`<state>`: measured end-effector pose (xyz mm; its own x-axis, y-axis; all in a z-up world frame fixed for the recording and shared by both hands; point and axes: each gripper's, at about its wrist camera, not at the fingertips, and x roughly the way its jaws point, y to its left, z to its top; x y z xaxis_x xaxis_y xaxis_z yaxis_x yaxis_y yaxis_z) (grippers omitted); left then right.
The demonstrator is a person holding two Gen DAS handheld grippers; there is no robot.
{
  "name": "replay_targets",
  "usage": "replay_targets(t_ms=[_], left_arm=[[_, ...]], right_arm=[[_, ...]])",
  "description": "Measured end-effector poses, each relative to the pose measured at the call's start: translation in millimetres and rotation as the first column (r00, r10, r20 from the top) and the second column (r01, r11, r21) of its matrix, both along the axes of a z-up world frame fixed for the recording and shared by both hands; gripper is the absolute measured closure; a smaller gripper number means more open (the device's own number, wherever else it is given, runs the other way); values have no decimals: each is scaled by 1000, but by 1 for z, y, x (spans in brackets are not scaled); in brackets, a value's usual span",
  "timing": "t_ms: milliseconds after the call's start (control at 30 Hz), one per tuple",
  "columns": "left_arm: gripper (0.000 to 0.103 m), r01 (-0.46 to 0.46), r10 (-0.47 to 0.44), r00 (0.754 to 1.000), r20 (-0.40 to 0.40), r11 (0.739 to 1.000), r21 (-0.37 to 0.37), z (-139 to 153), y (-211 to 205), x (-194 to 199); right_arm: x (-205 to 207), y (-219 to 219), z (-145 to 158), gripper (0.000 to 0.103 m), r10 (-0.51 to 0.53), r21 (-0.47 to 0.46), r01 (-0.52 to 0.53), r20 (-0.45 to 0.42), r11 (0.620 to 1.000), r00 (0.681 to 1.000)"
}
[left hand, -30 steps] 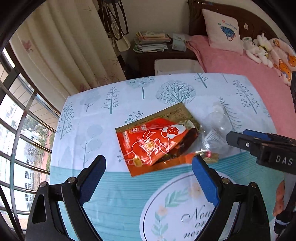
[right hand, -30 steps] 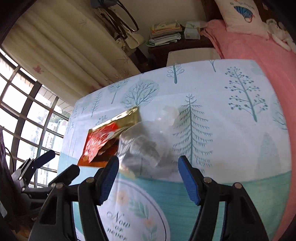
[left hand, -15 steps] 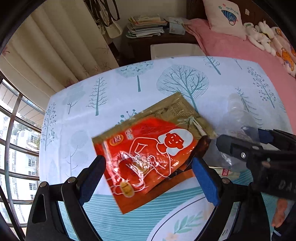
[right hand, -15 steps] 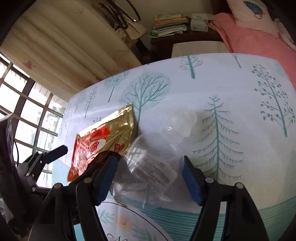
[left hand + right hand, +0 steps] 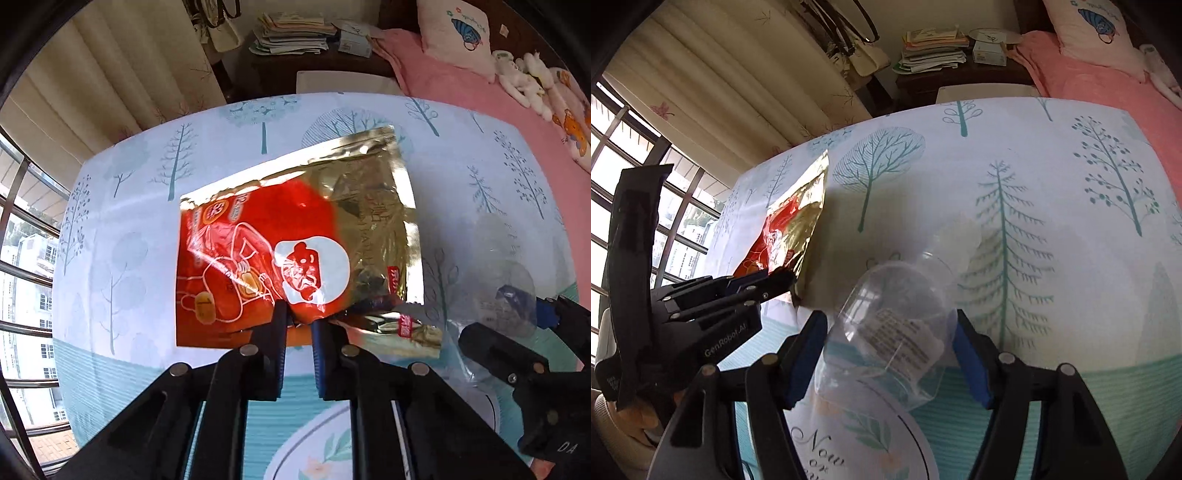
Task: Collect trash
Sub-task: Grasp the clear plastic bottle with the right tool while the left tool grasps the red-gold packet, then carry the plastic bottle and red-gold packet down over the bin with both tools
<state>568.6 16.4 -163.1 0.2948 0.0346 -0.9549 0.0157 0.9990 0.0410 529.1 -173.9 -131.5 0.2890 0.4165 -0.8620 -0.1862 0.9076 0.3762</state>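
My left gripper [image 5: 298, 323] is pinching the near edge of the red-and-gold snack wrapper [image 5: 295, 251], which is tilting up off the tree-print tablecloth [image 5: 1052, 166]. My right gripper [image 5: 890, 354] is sitting with jaws wide apart, straddling the clear plastic bottle [image 5: 901, 314] lying on the cloth; pads aren't visibly pressing it. Bottle is just right of the wrapper.

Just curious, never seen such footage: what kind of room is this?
Most likely a bedroom: a bed with a pink cover, a pillow and plush toys, plus curtains beside a window.
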Motion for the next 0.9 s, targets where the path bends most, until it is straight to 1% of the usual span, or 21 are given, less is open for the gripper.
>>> replay_targets(t_ms=[67,200,300,400,600,667,733,900], left_arm=[[94,5,-5,1000,-3,1000,8,4,-2,-11],[97,14,-14,1000,17,1000,-4,21,-7,-38],[98,26,-25,999,39,999,-26,38,-9,-65],[99,57,-54,996,68,998,-41,58,-12,-98],[100,136,-125,984,124,987,-89,93,-8,-174],[100,179,-165,976,141,980,-89,103,-7,-205],[100,209,-195,969,150,974,-84,108,-3,-229],[101,256,-239,960,147,961,-106,113,6,-291]], right_arm=[[-7,-5,3,35,-12,5,12,1,1000,1000],[-26,-14,13,35,-37,13,37,9,999,999],[-47,-19,24,35,-54,16,53,22,998,998],[-74,-22,36,35,-69,13,69,40,998,997],[-148,-21,64,35,-129,0,130,92,992,987],[-173,-20,73,35,-153,-4,155,106,988,982],[-203,-18,78,35,-176,-10,178,114,984,978],[-267,-8,81,35,-214,-7,216,104,976,971]])
